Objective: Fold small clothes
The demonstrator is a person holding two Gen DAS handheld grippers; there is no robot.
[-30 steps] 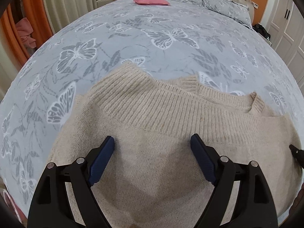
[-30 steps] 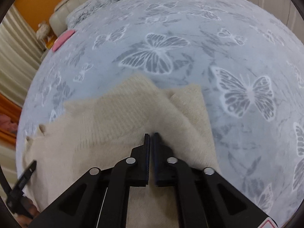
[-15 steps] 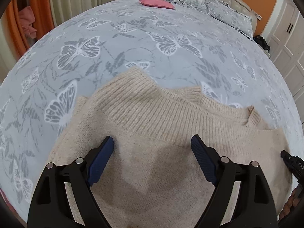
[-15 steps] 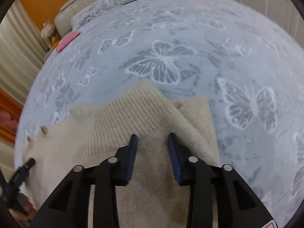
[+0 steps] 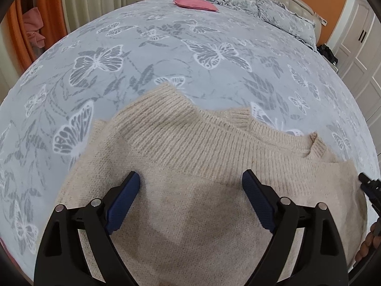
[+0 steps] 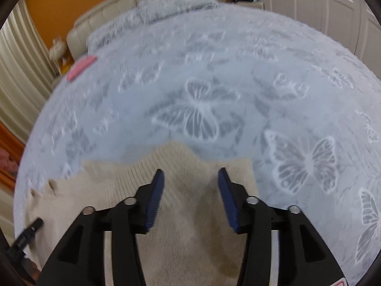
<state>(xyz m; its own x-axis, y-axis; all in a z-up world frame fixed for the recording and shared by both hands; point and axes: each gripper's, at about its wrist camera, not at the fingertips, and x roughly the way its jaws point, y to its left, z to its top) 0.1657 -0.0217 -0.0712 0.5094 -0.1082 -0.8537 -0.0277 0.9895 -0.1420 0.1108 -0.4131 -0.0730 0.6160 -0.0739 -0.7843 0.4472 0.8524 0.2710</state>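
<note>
The left gripper [image 5: 190, 181] hangs wide apart over the sweater [image 5: 214, 205], pinching nothing. The right gripper [image 6: 191, 178], jaws just opening, holds nothing over the sweater's folded end. The sweater lies on a butterfly bedspread [image 5: 166, 47], bare on all far sides. A pink cushion [image 5: 195, 2] lies near the pillows [image 5: 250, 0]; wardrobe doors [image 6: 309, 4] stand beyond.

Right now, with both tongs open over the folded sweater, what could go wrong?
1. The sweater is loosely folded, its ribbed hem uneven; it may spring open.
2. The right tongs, jaws just opening with nothing between them, could snag the knit.
3. The left tongs hover close above it and might drag the top layer.
</note>
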